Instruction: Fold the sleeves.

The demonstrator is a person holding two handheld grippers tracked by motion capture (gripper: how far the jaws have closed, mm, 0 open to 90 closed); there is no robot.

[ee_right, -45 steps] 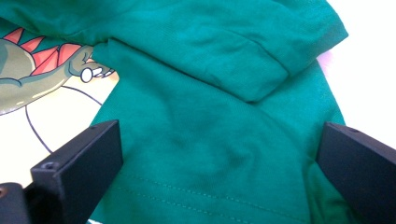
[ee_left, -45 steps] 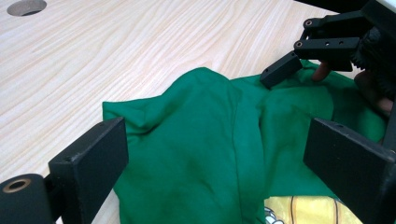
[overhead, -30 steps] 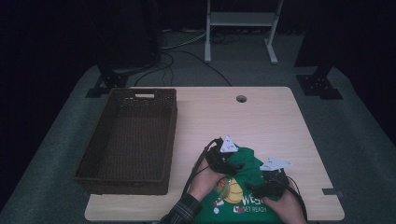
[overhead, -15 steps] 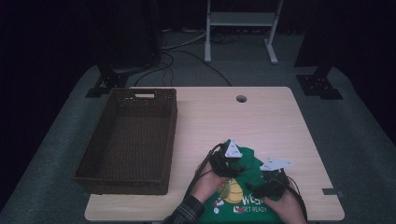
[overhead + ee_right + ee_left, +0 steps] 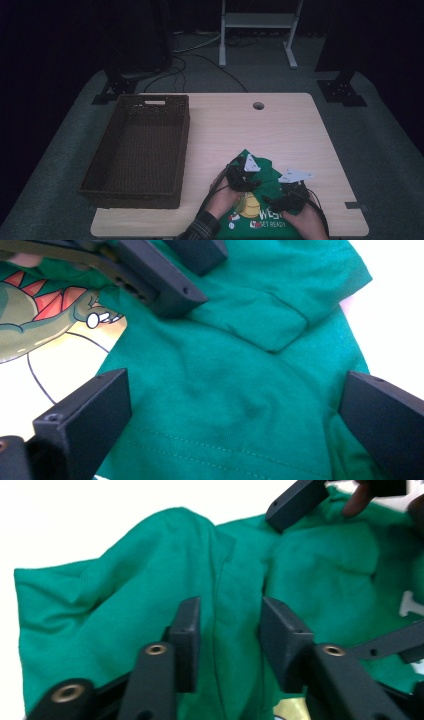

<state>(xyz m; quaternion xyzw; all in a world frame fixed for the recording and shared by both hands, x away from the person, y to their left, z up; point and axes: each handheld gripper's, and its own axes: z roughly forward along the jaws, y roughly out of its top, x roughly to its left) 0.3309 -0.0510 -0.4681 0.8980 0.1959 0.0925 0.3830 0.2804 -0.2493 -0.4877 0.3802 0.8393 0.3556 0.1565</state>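
1. The green T-shirt point(image 5: 267, 172) lies rumpled at the near edge of the worktop point(image 5: 280, 125), right of the wicker basket point(image 5: 137, 150).
2. It looks soft, light and limp; best pinched at a raised fold.
3. The left hand-held gripper point(image 5: 227, 630) has just been closing, a ridge of cloth between its jaws, pads not yet pressing.
4. The right hand-held gripper point(image 5: 235, 415) is spread wide over flat cloth.
5. Hands hide the shirt's print, and the frame's bottom edge cuts off its hem.
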